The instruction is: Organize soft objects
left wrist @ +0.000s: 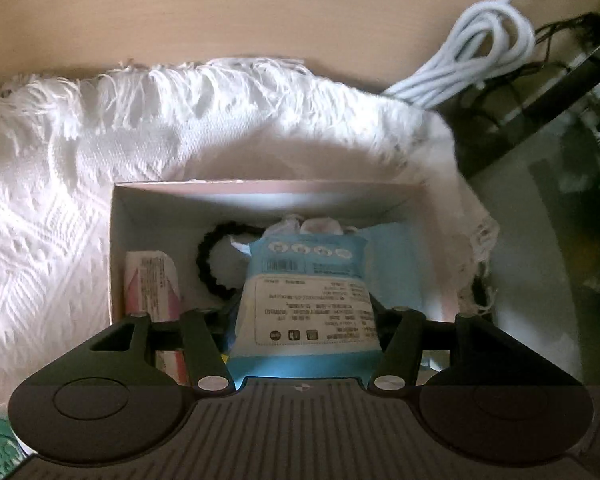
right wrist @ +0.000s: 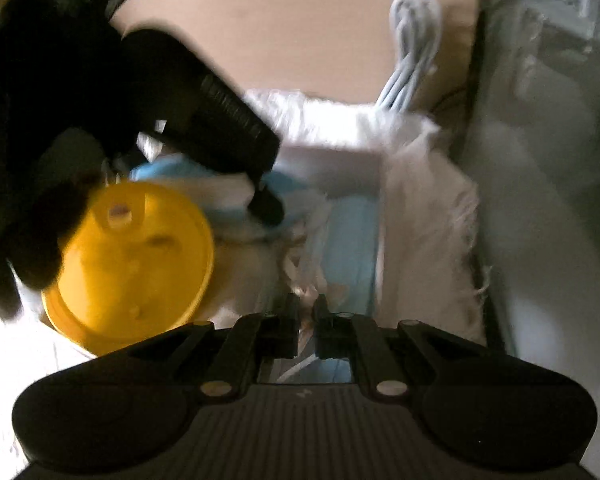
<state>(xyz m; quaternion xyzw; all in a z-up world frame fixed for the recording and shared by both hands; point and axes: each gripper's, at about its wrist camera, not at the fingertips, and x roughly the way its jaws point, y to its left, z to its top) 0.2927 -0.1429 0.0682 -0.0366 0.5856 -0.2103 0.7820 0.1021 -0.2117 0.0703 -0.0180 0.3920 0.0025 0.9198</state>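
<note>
My left gripper (left wrist: 306,312) hangs over an open white box (left wrist: 260,192) and is shut on a blue wipes pack (left wrist: 306,280), label side up. Inside the box lie a black hair tie (left wrist: 208,264), a pink packet (left wrist: 152,284) and blue face masks (left wrist: 400,264). The blurred right wrist view shows the same pack (right wrist: 204,176) beside one of the left gripper's fingers (right wrist: 266,206), which a black-gloved hand (right wrist: 24,240) carries. My right gripper (right wrist: 307,312) is shut low over the masks (right wrist: 354,248). Whether it pinches anything thin, I cannot tell.
The box sits on a white fringed cloth (left wrist: 60,200) on a beige tabletop. A coiled white cable (left wrist: 488,40) lies behind it at the right, beside dark cables and a dark edge (left wrist: 540,120). A yellow disc (right wrist: 132,264) shows beside the gloved hand.
</note>
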